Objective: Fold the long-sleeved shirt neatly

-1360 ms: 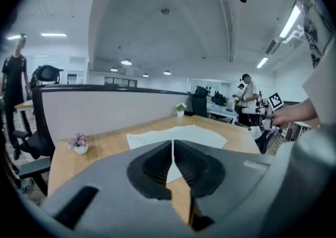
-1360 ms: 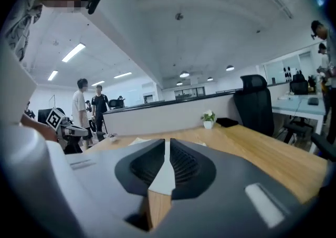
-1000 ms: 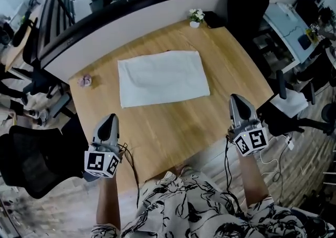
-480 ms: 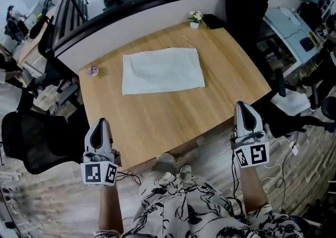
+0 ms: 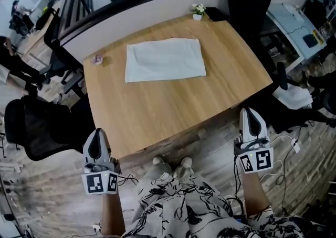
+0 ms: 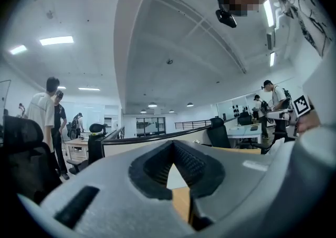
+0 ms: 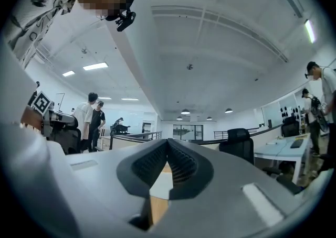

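Observation:
The white shirt (image 5: 165, 60) lies folded into a flat rectangle on the far half of the wooden table (image 5: 173, 100). Both grippers are held back off the table's near edge, over the floor. My left gripper (image 5: 96, 138) is at the lower left, jaws shut and empty, pointing level toward the table. My right gripper (image 5: 251, 117) is at the lower right, also shut with nothing in it. In the left gripper view the closed jaws (image 6: 173, 145) meet at the tips; the right gripper view shows its jaws (image 7: 167, 142) likewise closed.
A small potted white flower (image 5: 198, 10) stands at the table's far edge and a small pink object (image 5: 96, 60) near its far left corner. Black office chairs (image 5: 37, 132) stand left of the table and one (image 5: 252, 1) at its far right. Cables trail on the wooden floor (image 5: 283, 148).
Both grippers have drawn back from the table's near edge toward the person, and now hang over the floor. The folded shirt has not moved on the table.

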